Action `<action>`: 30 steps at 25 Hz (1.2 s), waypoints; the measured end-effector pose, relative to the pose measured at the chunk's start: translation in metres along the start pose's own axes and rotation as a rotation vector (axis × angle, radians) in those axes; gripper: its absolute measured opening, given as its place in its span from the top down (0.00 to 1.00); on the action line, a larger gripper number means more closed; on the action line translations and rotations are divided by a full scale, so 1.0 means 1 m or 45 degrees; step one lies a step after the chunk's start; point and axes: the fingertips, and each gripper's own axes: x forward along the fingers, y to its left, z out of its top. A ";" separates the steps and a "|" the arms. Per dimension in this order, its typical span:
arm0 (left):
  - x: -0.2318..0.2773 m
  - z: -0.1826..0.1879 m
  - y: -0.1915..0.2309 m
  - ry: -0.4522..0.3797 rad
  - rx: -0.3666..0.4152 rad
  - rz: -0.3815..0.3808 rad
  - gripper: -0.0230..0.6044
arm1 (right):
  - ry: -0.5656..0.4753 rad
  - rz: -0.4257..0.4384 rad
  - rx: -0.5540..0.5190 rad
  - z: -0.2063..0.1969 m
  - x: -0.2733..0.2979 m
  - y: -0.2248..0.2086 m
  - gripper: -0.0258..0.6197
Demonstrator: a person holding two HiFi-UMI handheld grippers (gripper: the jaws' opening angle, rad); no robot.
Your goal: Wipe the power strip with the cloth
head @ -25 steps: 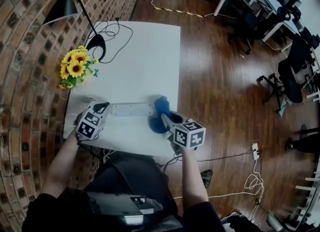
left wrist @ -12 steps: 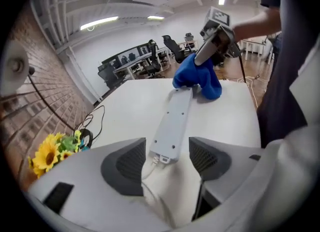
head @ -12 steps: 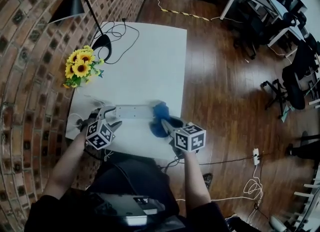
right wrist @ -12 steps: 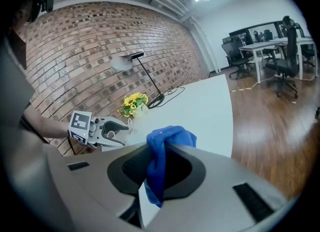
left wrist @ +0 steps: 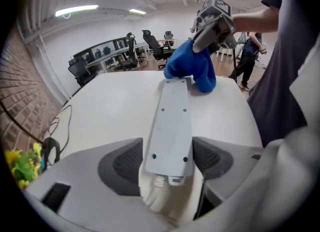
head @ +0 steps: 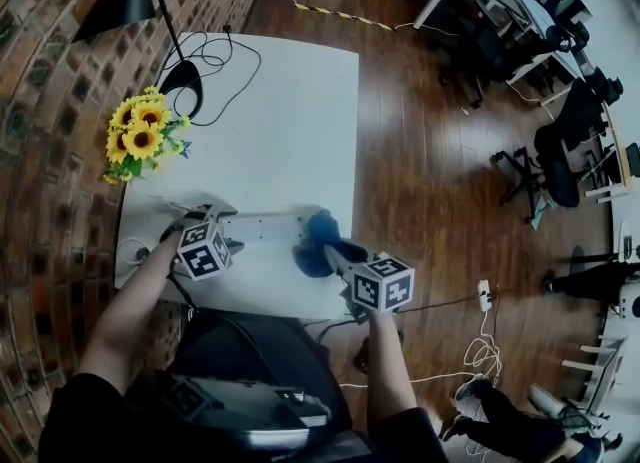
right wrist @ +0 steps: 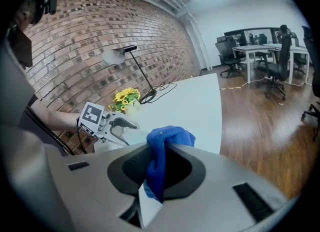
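One white power strip point(head: 262, 223) lies flat near the front edge of the surface point(head: 290, 101), running crosswise in front of the person. In the left gripper view the face turned up shows small screw holes and no sockets that I can see.

The blue cloth point(head: 318, 236) rests against the strip's right end. It is pinched in a bunch by the right hand-held gripper point(head: 325, 248), whose jaws are narrowed on the fabric.

At the other end, where the cord point(left wrist: 155, 196) leaves, the left hand-held gripper point(head: 228, 229) has just been opening its jaws. They now stand wide to either side of the strip, with that end lying between the pads and no squeeze on it that I can see.

Further back on the surface are a bunch of sunflowers point(head: 140, 136) and a black lamp point(head: 185, 76).

As for progress, I'd judge the wipe barely begun. The cloth has met one end, nearly the whole length remains to be covered, and nothing shows which part is already clean. The left side looks set to steady the strip first.
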 end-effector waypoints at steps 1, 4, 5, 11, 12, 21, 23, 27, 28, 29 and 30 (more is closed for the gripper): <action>0.004 -0.002 -0.002 0.008 -0.004 -0.034 0.44 | 0.003 -0.005 -0.001 0.001 -0.001 0.000 0.87; 0.008 -0.004 -0.004 -0.004 -0.031 -0.104 0.46 | 0.028 -0.002 -0.013 0.000 0.002 0.004 0.87; 0.008 -0.003 -0.004 -0.013 -0.031 -0.113 0.47 | 0.040 -0.001 -0.019 -0.001 0.004 0.006 0.87; 0.005 -0.003 -0.007 -0.051 0.200 0.142 0.48 | 0.077 0.052 -0.113 -0.004 0.012 0.017 0.87; 0.002 -0.002 -0.008 -0.055 0.254 0.225 0.48 | 0.083 0.064 -0.157 -0.002 0.013 0.020 0.87; -0.025 0.012 -0.024 -0.100 0.590 0.810 0.48 | 0.296 0.151 -0.866 -0.001 0.055 0.057 0.87; -0.028 0.013 -0.029 -0.107 0.628 0.871 0.48 | 0.373 0.203 -0.978 -0.011 0.065 0.061 0.86; -0.034 0.010 -0.037 -0.128 0.688 0.955 0.48 | 0.502 0.292 -1.114 -0.025 0.077 0.067 0.77; -0.034 0.010 -0.039 -0.131 0.701 0.969 0.48 | 0.547 0.312 -1.132 -0.028 0.079 0.068 0.72; -0.034 0.010 -0.040 -0.134 0.714 0.983 0.48 | 0.592 0.326 -1.148 -0.031 0.081 0.069 0.63; -0.034 0.009 -0.041 -0.139 0.729 0.994 0.48 | 0.639 0.335 -1.167 -0.035 0.084 0.069 0.55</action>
